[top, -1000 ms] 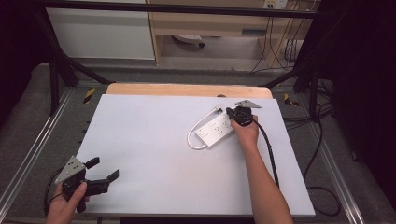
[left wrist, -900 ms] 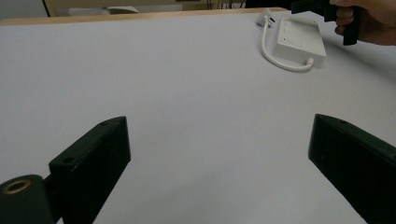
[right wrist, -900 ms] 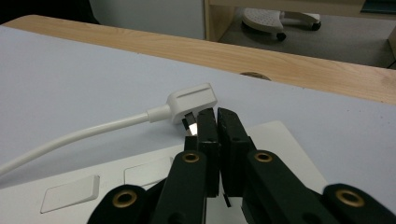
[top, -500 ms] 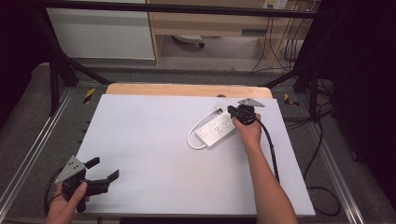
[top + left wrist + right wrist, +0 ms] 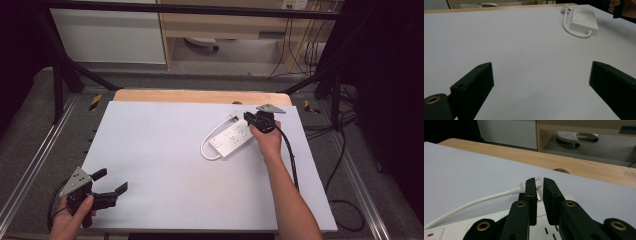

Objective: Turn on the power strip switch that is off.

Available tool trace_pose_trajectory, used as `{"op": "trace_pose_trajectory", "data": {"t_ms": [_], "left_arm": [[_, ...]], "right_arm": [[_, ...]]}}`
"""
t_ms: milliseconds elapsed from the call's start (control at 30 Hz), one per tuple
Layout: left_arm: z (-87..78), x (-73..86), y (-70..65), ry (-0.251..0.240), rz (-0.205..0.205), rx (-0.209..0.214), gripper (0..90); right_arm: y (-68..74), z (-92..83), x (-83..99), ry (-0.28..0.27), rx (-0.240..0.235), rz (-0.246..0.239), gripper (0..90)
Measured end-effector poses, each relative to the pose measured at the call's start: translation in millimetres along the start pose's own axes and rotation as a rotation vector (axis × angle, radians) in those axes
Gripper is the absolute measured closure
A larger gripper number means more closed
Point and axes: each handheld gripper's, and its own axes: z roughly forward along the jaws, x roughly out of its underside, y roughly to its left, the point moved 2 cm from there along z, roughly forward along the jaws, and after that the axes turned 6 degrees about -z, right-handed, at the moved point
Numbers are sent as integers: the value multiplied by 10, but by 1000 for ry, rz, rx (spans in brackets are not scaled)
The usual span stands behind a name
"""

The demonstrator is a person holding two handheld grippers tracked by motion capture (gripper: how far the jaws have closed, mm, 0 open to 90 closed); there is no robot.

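Observation:
A white power strip lies on the white table at the right, its cord looping round to a plug by its far end. In the right gripper view my right gripper hovers over the strip, its jaws drawn to a narrow gap around a metal prong of the plug. The high view shows this gripper at the strip's far corner. At the near left my left gripper stands wide open over bare table, the strip far ahead of it.
A wooden strip runs along the table's far edge, with a round hole in it. Metal frame rails flank the table. Cabinets and cables stand beyond. My right gripper's cable trails along the forearm.
My right gripper stays at the strip's far end with hardly any shift. The left gripper has barely moved and remains open.

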Motion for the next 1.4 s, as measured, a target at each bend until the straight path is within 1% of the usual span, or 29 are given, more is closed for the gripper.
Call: {"op": "trace_pose_trajectory", "data": {"t_ms": [167,200,267,333,500,633,733,1067,1133,1233,1333,1400], "left_arm": [[2,1,0,0,-3,1,57],[3,1,-1,0,-3,1,57],[3,1,-2,1,-2,1,57],[4,2,-3,2,-2,2,57],[5,2,-2,3,-3,2,57],[6,3,-3,3,-3,2,57],[7,3,-1,4,-3,2,57],[10,10,14,10,-7,-5,57],[12,10,14,10,-7,-5,57],[12,8,12,10,-8,-9,57],[13,10,13,10,-9,-10,60],[14,10,12,10,-9,-10,61]], "right_arm": [[-12,-33,-21,-3,-3,5,810],[-11,-41,-25,-2,-7,12,805],[-11,-53,-34,-4,-8,5,796],[-4,-68,-45,-5,-12,13,790],[-4,-95,-70,-12,-16,17,770],[-7,-129,-93,-13,-21,31,735],[-6,-152,-109,-12,-24,28,701],[-26,-221,-155,-17,-29,51,629],[-26,-228,-157,-16,-29,53,602],[-20,-243,-166,-17,-31,54,587],[-6,-285,-192,-17,-41,55,516],[2,-305,-206,-18,-45,59,498]]}}
